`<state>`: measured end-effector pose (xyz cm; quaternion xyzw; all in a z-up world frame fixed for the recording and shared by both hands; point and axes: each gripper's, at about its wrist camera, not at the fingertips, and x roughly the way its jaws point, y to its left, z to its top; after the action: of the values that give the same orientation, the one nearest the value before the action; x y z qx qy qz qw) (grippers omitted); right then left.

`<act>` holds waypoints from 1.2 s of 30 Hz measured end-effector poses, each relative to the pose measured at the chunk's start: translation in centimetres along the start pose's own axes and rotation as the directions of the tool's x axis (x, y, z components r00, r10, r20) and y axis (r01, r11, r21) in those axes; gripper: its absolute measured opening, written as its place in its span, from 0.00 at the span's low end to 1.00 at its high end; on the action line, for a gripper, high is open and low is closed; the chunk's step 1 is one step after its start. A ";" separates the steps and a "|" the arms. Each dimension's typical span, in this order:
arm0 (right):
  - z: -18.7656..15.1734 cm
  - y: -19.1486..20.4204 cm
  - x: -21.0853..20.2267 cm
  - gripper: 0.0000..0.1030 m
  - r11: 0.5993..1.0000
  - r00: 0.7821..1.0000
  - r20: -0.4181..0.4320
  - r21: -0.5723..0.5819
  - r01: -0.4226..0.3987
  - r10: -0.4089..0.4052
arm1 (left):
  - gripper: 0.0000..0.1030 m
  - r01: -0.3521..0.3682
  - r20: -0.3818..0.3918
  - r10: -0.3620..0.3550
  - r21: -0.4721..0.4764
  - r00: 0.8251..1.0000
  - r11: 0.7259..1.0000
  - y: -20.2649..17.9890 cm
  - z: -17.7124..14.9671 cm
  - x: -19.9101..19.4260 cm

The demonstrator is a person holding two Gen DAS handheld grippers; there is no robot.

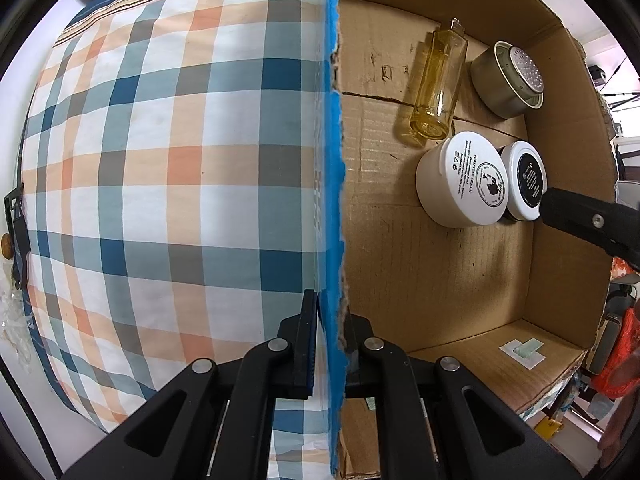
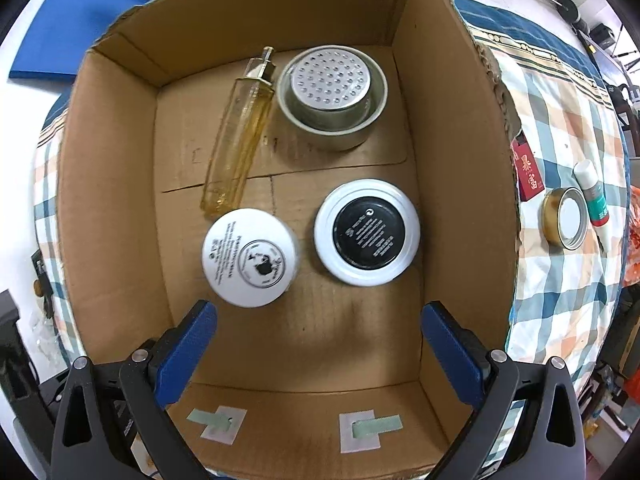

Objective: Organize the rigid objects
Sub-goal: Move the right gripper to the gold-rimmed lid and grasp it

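Observation:
A cardboard box (image 2: 112, 208) stands on a plaid cloth. Inside lie a yellow glass bottle (image 2: 240, 140), a metal cup with a perforated lid (image 2: 332, 92), a white cream jar (image 2: 250, 258) and a white jar with a black label (image 2: 366, 232). My right gripper (image 2: 320, 320) is open and empty above the box, just in front of the two jars. My left gripper (image 1: 330, 320) is shut on the box's blue-edged wall (image 1: 334, 160). The same bottle (image 1: 438, 84), cup (image 1: 508, 80) and jars (image 1: 464, 180) show in the left wrist view.
Outside the box on the plaid cloth (image 2: 560, 128) at right are a red card (image 2: 528, 174), a gold tin with a white lid (image 2: 566, 224) and a white tube (image 2: 594, 196). A blue pad (image 2: 64, 36) lies at far left.

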<state>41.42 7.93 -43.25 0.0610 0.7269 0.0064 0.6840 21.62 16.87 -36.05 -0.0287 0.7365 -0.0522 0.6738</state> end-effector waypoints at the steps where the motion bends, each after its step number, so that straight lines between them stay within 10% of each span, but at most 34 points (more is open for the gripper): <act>1: -0.2 0.1 -0.3 1.00 1.000 1.000 0.004 -0.004 -0.003 0.003 | 0.05 0.001 0.001 -0.001 -0.001 1.000 1.000 0.0 -0.1 -0.1; 11: -2.2 -0.6 -5.1 1.00 0.997 0.993 0.090 -0.013 -0.079 0.080 | 0.05 0.003 0.006 -0.002 -0.004 1.000 1.000 0.1 -0.4 -0.3; 19: -1.7 -10.0 -11.0 1.00 0.972 0.914 0.390 0.145 -0.185 0.116 | 0.05 0.003 0.011 -0.003 -0.004 1.000 1.000 0.1 -0.7 -0.4; 24: -0.2 -18.1 -8.0 1.00 0.945 0.969 0.239 0.298 -0.136 0.063 | 0.05 0.003 0.010 -0.003 -0.005 1.000 1.000 0.1 -0.7 -0.4; 36: 0.7 -29.1 -0.9 1.00 0.872 0.984 0.167 0.489 -0.034 -0.055 | 0.05 0.003 0.009 -0.003 -0.012 1.000 1.000 0.3 -0.7 -0.5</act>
<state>39.82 -21.09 -45.11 0.2287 0.6419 -0.1870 0.7076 20.96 17.26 -35.56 -0.0342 0.7335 -0.0488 0.6770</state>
